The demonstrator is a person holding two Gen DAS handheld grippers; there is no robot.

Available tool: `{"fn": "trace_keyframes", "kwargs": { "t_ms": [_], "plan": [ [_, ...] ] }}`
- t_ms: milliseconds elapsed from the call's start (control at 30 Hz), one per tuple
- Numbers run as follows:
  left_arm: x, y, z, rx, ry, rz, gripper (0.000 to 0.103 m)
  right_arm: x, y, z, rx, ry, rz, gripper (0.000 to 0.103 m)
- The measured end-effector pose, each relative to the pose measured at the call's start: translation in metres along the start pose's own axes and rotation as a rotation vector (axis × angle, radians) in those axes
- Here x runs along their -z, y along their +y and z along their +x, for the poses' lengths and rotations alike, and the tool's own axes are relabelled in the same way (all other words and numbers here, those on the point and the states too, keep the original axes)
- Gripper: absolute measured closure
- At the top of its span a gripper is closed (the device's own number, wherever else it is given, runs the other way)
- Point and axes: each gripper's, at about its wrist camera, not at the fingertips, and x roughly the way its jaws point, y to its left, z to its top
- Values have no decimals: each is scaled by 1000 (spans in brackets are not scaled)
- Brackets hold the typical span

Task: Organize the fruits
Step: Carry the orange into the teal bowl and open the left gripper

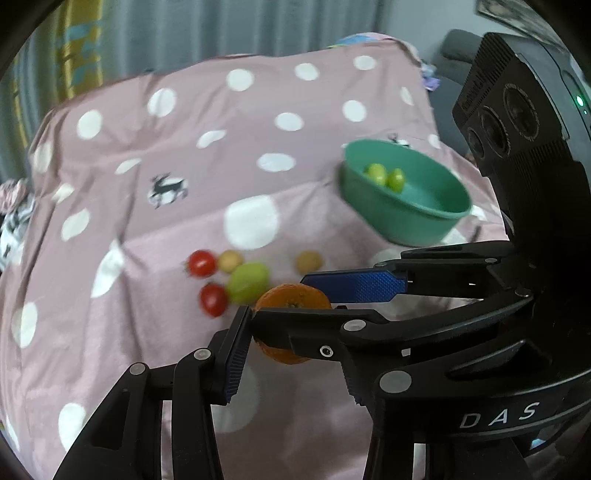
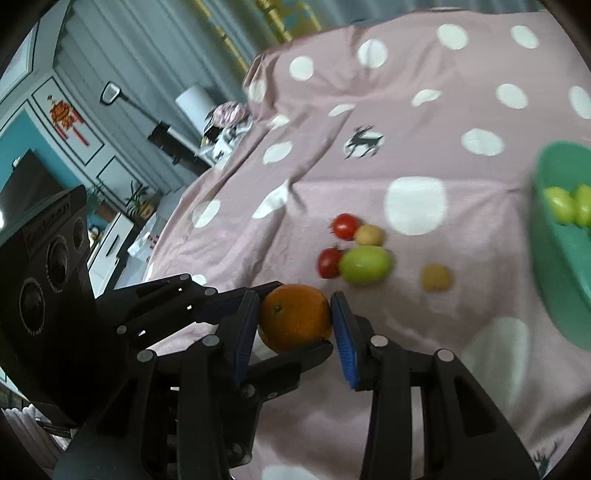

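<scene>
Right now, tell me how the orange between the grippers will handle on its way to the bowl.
The orange looks firm; the right gripper pinches it without denting. Its round, smooth skin could let it slip. Released on the cloth, it would probably roll.

left claw point(image 1: 291, 363) and right claw point(image 2: 294, 341) crossed, both pairs of pads clamped on one orange point(image 2: 295, 316), angled downward

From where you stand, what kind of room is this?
Probably a home living room. A pink polka-dot cloth covers the work surface, with grey curtains behind, and a dark television by a white cabinet with potted plants.
</scene>
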Motion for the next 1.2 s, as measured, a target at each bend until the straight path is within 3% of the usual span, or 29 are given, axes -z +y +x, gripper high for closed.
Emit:
{"fn": "trace_keyframes", "kwargs": {
  "t_ms": [667, 1033, 1200],
  "plan": [
    [-93, -117, 29, 130, -82, 242, 58, -5, -92, -121, 146, -278, 150, 63],
    [-124, -150, 88, 189, -26, 255, 58, -10, -155, -130, 204, -288, 256, 62],
    [-126, -155, 105, 165, -7, 249, 58, -7, -175, -124, 191, -282, 315, 60]
  ]
}}
